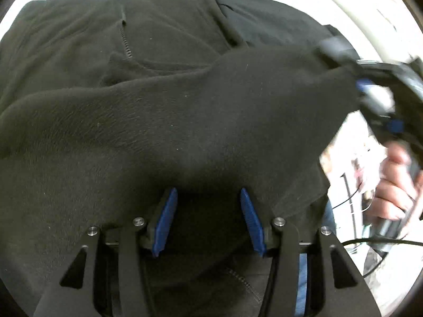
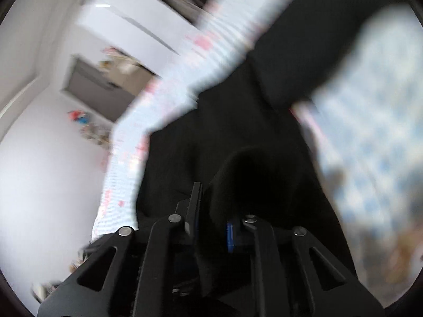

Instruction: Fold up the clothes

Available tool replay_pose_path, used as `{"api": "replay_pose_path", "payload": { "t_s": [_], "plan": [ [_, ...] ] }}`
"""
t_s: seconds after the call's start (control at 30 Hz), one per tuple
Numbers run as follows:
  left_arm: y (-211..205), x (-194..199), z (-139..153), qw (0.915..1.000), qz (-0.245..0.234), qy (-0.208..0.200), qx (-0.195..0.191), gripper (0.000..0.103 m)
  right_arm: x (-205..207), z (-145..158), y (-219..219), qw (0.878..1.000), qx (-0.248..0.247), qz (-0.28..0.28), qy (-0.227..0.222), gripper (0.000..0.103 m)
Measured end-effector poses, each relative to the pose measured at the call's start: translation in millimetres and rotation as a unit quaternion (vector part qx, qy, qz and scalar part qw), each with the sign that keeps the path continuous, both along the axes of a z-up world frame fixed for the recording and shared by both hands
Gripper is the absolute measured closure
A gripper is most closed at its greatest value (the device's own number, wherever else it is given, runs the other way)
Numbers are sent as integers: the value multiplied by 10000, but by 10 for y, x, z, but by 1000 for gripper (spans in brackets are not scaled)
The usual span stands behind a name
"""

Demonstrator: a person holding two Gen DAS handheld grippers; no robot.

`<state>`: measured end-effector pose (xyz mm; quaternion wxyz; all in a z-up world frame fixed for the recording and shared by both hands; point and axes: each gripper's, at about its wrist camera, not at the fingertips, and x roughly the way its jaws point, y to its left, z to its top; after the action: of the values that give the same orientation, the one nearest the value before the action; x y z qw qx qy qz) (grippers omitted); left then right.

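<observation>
Left wrist view shows the black fleece jacket [image 1: 164,100] spread across the frame with its zipper [image 1: 126,39] upper left and the left gripper [image 1: 208,211] jaws released over it, while the blurry right wrist view only shows the right gripper [image 2: 211,227] clenched on fleece.

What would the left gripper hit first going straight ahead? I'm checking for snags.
Most likely the black fleece jacket itself: the left gripper has fabric draped right ahead of its open blue pads.
</observation>
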<state>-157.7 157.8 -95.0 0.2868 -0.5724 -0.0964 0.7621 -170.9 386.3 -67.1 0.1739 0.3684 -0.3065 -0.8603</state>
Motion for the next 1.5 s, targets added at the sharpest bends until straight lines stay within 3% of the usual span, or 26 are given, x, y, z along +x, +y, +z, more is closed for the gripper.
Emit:
{"api": "replay_pose_path", "payload": {
  "t_s": [0.03,0.1,0.17,0.2,0.3,0.37,0.4,0.43,0.47,0.53,0.6,0.67,0.7,0.77,0.8,0.93,1.03,1.17,1.27,1.33,1.4,1.5],
  "plan": [
    [-18,3,-17,9999,35,-20,97,50,126,171,-29,9992,141,-4,382,96],
    [-56,9,-48,9995,110,-60,300,45,305,309,-24,9964,517,-125,655,96],
    [-67,22,-68,9990,136,-64,415,42,327,137,50,9957,828,-274,314,96],
    [-60,32,-71,9990,125,-50,428,42,303,-37,110,9954,881,-359,-78,96],
    [-65,104,50,9990,89,44,431,41,294,-424,264,9937,468,-332,-963,91],
    [-199,163,149,9970,243,133,720,40,303,-458,266,9925,576,-333,-1020,66],
    [-286,187,196,9952,363,180,896,40,265,-499,279,9923,558,-368,-1047,40],
    [-368,178,221,9936,548,243,960,40,225,-544,293,9920,535,-402,-1075,33],
    [-458,168,243,9917,735,298,1013,40,162,-621,313,9917,482,-428,-1111,38],
    [-826,153,227,9890,1189,241,848,40,60,-691,329,9901,571,-534,-1167,79],
    [-1197,144,207,9839,1645,176,677,41,-36,-749,340,9883,679,-636,-1206,92],
    [-1623,342,27,9749,2168,-144,494,43,15,-574,246,9870,1191,-645,-865,95],
    [-1830,459,-76,9693,2393,-324,473,51,28,-529,209,9844,1444,-618,-798,95],
    [-2101,708,-208,9627,2490,-436,967,67,44,-537,214,9810,1645,-589,-840,95],
    [-2231,844,-198,9606,2565,-417,988,70,63,-545,233,9802,1673,-588,-876,95],
    [-2413,1031,-142,9554,2764,-328,991,70,127,-527,265,9830,1544,-596,-792,95],
    [-2279,970,-74,9580,2734,-151,851,67,109,-482,199,9828,1608,-581,-700,95],
    [-2189,947,-7,9616,2571,-149,943,66,158,-422,126,9810,1758,-572,-594,95],
    [-2052,868,-162,9659,2542,-426,231,66,151,-444,119,9796,1816,-584,-624,95],
    [-2065,800,-78,9628,2641,-269,515,66,142,-450,126,9799,1792,-590,-653,94],
    [-1981,617,117,9641,2595,113,555,66,135,-427,117,9801,1796,-554,-637,94],
    [-1873,200,313,9642,2569,451,488,48,122,-397,83,9798,1856,-462,-577,92]
  ]
}}
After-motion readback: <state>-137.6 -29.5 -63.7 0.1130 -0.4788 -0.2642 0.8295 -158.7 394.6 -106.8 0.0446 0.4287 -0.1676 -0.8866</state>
